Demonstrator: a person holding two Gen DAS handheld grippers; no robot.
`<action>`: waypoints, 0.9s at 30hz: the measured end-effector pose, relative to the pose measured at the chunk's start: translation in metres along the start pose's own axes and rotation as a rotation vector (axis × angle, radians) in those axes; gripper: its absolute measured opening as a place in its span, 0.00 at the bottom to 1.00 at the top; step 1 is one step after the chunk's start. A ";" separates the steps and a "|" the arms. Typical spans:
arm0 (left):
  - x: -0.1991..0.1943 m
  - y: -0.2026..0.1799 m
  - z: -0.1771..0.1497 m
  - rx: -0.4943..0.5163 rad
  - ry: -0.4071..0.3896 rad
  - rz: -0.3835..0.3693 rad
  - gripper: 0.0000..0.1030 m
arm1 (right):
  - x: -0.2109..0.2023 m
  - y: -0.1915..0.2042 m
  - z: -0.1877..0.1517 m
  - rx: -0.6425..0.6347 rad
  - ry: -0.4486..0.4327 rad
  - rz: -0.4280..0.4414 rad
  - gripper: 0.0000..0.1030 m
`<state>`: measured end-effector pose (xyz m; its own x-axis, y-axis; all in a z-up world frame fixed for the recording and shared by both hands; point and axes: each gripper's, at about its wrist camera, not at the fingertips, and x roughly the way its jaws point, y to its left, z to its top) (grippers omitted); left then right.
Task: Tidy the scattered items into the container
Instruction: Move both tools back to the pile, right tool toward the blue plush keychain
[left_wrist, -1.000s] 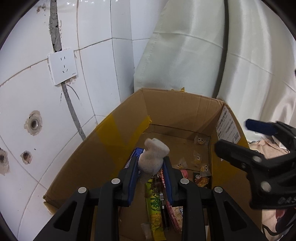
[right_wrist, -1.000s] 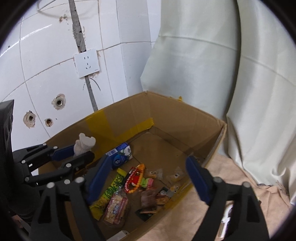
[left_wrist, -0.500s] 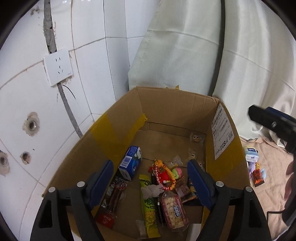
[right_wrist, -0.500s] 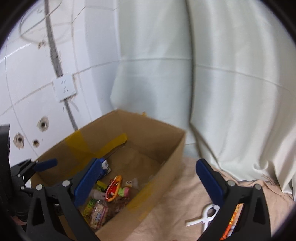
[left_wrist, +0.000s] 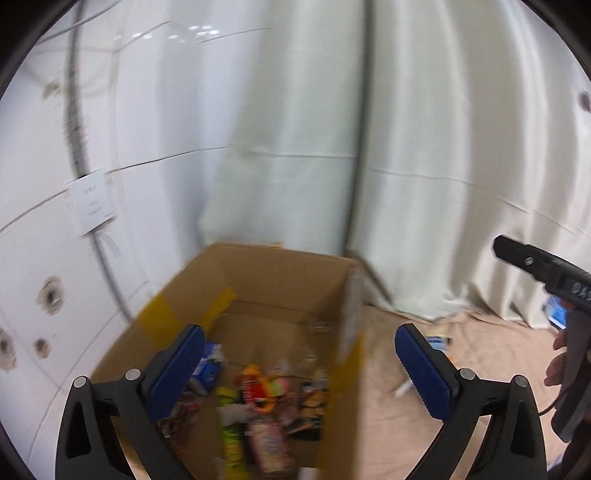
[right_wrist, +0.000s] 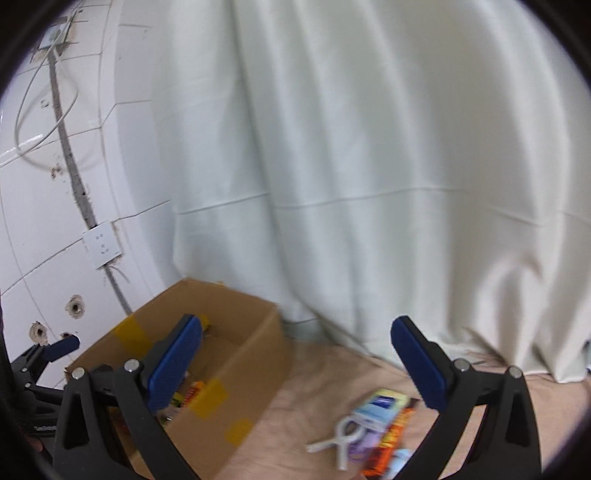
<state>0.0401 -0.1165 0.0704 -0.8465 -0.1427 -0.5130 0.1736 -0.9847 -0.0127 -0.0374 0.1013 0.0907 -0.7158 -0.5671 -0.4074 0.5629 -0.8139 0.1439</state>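
Both empty, the left hand-held gripper is opening above the cardboard box; the right hand-held gripper, jaws apart, is facing the white clip lying right of it, likely next.

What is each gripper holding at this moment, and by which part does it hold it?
Nothing is held. The left gripper, jaws opening, has only air between them above the cardboard box. The right gripper is open and empty too.

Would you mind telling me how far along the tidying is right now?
Well underway: snack packets already lie in the cardboard box. Nothing is in hand; the left tool, jaws opening, and the right tool are empty. A white clip and several packets remain on the cloth.
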 end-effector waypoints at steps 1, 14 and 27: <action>0.001 -0.010 0.001 0.011 0.000 -0.014 1.00 | -0.004 -0.007 -0.003 0.001 0.005 -0.016 1.00; 0.061 -0.126 -0.027 0.157 0.065 -0.110 1.00 | 0.016 -0.122 -0.076 0.119 0.167 -0.198 1.00; 0.132 -0.148 -0.096 0.117 0.178 -0.129 1.00 | 0.050 -0.146 -0.140 0.105 0.296 -0.234 1.00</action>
<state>-0.0491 0.0200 -0.0776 -0.7540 -0.0049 -0.6569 0.0011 -1.0000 0.0062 -0.0972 0.2095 -0.0769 -0.6610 -0.3163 -0.6805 0.3423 -0.9341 0.1016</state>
